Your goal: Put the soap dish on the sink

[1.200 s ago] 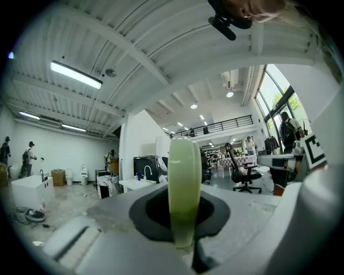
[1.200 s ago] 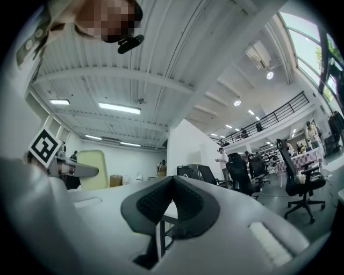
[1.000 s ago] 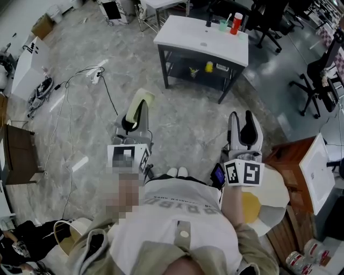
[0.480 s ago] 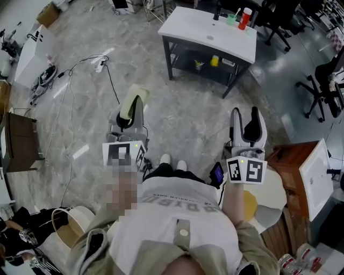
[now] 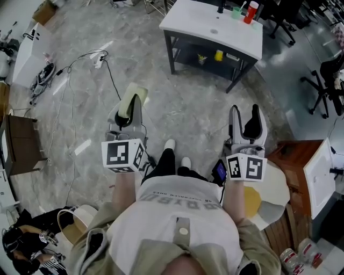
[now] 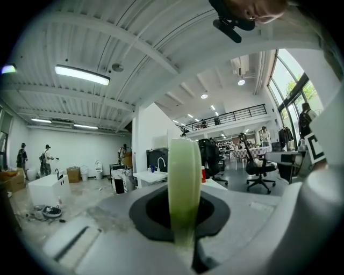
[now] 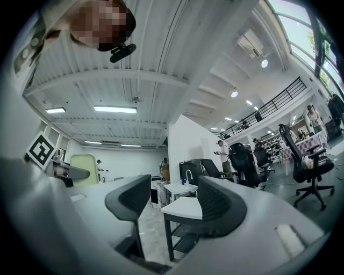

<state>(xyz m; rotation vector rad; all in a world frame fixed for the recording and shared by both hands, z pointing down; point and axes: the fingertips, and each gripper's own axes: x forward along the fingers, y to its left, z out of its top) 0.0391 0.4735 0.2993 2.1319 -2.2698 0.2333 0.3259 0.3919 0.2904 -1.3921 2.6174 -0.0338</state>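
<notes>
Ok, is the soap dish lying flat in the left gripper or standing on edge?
On edge. In the left gripper view the soap dish shows as a thin upright green strip, clamped by the left gripper.

Sink at 1 o'clock: back edge, bottles cut by frame top. Shelf items too small to identify. Soap dish base hidden in left gripper.
</notes>
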